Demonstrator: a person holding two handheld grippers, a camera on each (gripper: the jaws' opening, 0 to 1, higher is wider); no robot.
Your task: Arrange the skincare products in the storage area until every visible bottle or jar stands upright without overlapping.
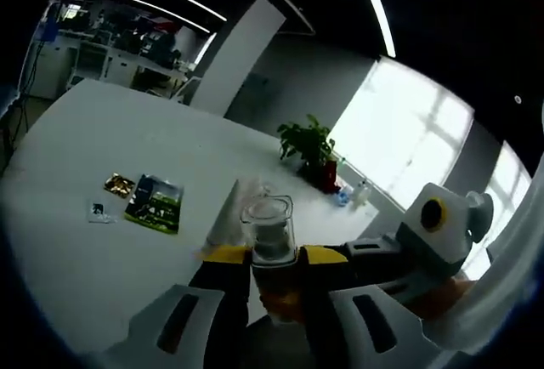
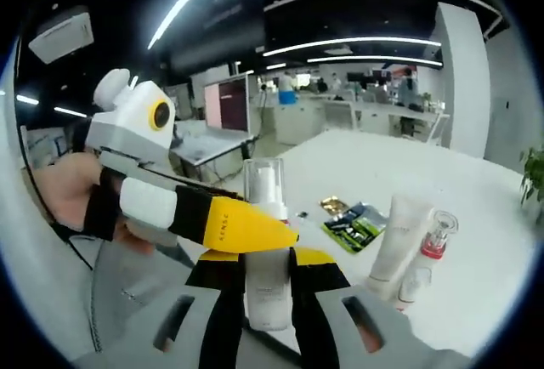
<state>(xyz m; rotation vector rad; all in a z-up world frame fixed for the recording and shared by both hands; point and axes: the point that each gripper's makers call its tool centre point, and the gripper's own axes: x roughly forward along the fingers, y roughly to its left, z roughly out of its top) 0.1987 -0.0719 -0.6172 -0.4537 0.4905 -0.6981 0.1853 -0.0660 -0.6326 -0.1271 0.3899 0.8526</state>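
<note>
Both grippers meet on one clear-capped pump bottle point(image 2: 265, 241), held above the white table point(image 1: 102, 131): the right gripper point(image 2: 268, 271) clamps its body, and the left gripper point(image 1: 274, 260) seems to pinch it too. A white tube point(image 2: 398, 246) and a red-collared bottle point(image 2: 427, 254) already stand upright, just beside each other. This bottle isn't placed yet.

Three bottles: clear-capped bottle point(image 2: 266, 241), red-collared bottle point(image 2: 427, 254), white tube point(image 2: 398, 246); three packets point(image 2: 355, 223).
</note>
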